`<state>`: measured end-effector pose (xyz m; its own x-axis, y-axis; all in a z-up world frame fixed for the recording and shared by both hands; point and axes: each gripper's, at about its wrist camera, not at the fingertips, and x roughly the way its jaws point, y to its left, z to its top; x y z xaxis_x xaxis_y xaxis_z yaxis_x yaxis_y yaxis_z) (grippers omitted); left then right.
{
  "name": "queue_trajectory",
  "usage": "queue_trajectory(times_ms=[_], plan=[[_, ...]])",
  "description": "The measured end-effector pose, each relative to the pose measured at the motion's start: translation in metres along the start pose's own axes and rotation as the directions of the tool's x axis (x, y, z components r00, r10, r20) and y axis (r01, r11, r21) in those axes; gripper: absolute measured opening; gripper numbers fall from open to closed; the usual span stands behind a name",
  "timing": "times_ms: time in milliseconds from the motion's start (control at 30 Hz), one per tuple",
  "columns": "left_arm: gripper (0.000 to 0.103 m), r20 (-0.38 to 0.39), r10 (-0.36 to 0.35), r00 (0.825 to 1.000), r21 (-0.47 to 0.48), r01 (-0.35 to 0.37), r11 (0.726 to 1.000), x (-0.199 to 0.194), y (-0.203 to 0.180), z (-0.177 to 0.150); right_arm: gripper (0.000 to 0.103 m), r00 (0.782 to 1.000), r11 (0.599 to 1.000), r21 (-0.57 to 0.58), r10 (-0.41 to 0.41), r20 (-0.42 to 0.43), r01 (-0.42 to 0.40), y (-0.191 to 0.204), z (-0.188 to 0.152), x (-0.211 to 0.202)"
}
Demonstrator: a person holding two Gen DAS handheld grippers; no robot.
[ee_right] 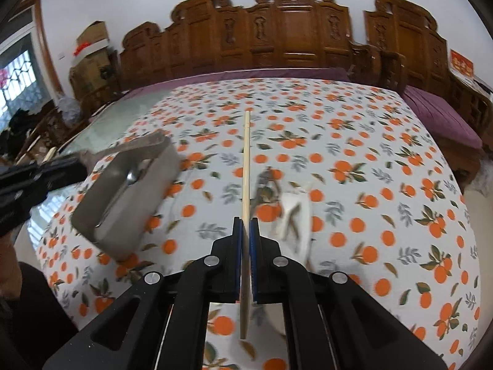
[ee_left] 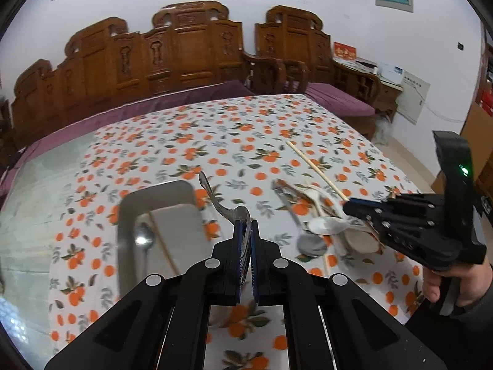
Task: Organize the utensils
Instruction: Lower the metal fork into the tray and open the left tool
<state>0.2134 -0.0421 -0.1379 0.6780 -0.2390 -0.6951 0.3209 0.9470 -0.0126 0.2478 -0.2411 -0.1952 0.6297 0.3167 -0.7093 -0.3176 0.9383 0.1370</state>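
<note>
A: Left tool (ee_left: 246,231) is clamped on a shiny metal fork (ee_left: 215,199); the rectangular steel tray (ee_left: 129,203) sits just left of it on the desk.

B: Right tool (ee_right: 246,225) pinches a pale wooden chopstick (ee_right: 245,160), long axis pointing straight ahead. The tray's off to its left, so the left hand looks nearer.

Table under an orange-print cloth

The table (ee_left: 37,191) wears a white tablecloth (ee_left: 234,129) with oranges and leaves. On the cloth lie a steel tray (ee_left: 129,212), just beside it a heap of spoons (ee_left: 320,222).
</note>
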Motion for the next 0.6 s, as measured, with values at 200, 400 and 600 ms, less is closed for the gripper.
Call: queue_trajectory(times_ms=[200, 400, 600], plan=[[0.004, -0.010, 0.045, 0.999, -0.017, -0.045, 0.999, -0.004, 0.025, -0.002, 0.006, 0.999, 0.998, -0.042, 0.040, -0.006, -0.040, 0.025, -0.001, -0.001], [0.004, -0.040, 0.072, 0.997, -0.042, -0.073, 0.996, 0.008, 0.047, -0.011, 0.006, 0.998, 0.996, -0.056, 0.064, -0.015, -0.065, 0.036, -0.003, 0.000], [0.004, -0.083, 0.075, 0.994, -0.088, -0.083, 0.993, 0.027, 0.066, -0.026, 0.006, 0.996, 0.995, -0.061, 0.082, -0.029, -0.084, 0.041, -0.006, 0.004]])
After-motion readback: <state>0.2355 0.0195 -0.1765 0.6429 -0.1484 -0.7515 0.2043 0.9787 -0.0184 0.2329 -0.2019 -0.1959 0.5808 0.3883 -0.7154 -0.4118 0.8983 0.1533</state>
